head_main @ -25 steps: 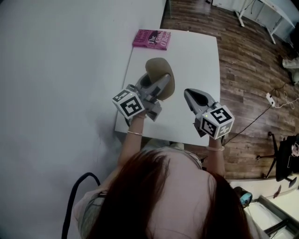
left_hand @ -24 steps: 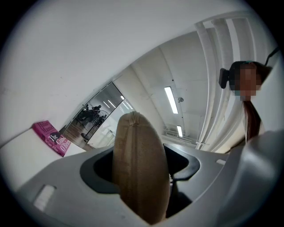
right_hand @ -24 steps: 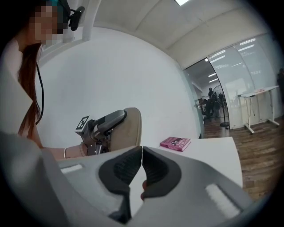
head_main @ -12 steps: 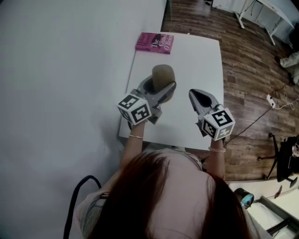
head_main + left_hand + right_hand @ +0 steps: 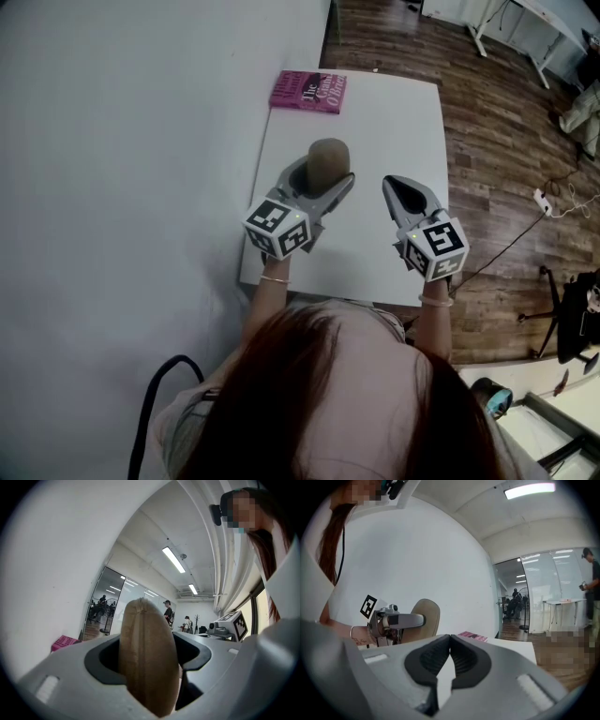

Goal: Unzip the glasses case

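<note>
The tan glasses case was pinched by the left claw, with one jaw pressed against each broad side. In the left gripper view the case was seen standing on edge between the jaws. Its seam faced the camera, and its rounded upper end rose well clear of the claw's tips. From the head view the case was found over the white surface, near that surface's left side. Whether its lower end touched the surface could not be told.

The right claw was held beside the case, to its right and apart from it. Its jaws were pressed together with nothing between them, as shown in the right gripper view. In that same view the case was seen upright behind the left claw's jaw.

A pink book was lying at the far left corner of the surface, well apart from the case. A wooden floor was visible beyond the surface's right edge.
</note>
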Demonstrator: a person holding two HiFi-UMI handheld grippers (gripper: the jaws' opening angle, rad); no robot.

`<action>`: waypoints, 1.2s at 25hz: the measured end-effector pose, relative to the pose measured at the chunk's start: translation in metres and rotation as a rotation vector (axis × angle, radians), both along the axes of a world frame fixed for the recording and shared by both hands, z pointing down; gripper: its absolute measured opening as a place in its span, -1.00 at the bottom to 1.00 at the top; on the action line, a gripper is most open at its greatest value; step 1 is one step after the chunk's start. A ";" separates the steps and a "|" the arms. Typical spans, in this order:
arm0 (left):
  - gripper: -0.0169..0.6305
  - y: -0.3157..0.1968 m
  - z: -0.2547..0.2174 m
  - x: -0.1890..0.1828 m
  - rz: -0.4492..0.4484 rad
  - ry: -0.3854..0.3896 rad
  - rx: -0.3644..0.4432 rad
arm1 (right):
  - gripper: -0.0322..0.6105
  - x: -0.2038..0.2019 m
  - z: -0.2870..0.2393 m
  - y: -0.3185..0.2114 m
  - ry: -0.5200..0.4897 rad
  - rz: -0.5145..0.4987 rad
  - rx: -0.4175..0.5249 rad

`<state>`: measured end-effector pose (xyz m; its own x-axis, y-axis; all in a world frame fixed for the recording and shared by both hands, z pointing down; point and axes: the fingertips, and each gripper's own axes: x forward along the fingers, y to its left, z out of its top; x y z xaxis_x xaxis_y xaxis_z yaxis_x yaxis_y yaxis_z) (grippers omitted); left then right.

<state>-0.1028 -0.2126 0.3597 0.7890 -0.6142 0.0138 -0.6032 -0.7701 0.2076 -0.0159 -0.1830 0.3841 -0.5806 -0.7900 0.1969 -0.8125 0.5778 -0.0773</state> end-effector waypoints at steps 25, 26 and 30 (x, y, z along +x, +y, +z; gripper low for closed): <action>0.03 -0.020 0.006 0.004 0.018 -0.104 0.063 | -0.89 -0.002 0.006 -0.026 0.008 0.050 -0.011; 0.03 -0.021 0.007 0.003 0.019 -0.103 0.062 | -0.89 -0.004 0.006 -0.027 0.012 0.049 -0.011; 0.03 -0.028 0.008 -0.002 0.020 -0.094 0.055 | -0.89 -0.010 0.006 -0.031 0.023 0.049 -0.011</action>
<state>-0.1044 -0.2403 0.3677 0.7981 -0.5999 0.0555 -0.6021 -0.7910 0.1082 -0.0260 -0.2136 0.3900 -0.5361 -0.8153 0.2188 -0.8416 0.5362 -0.0644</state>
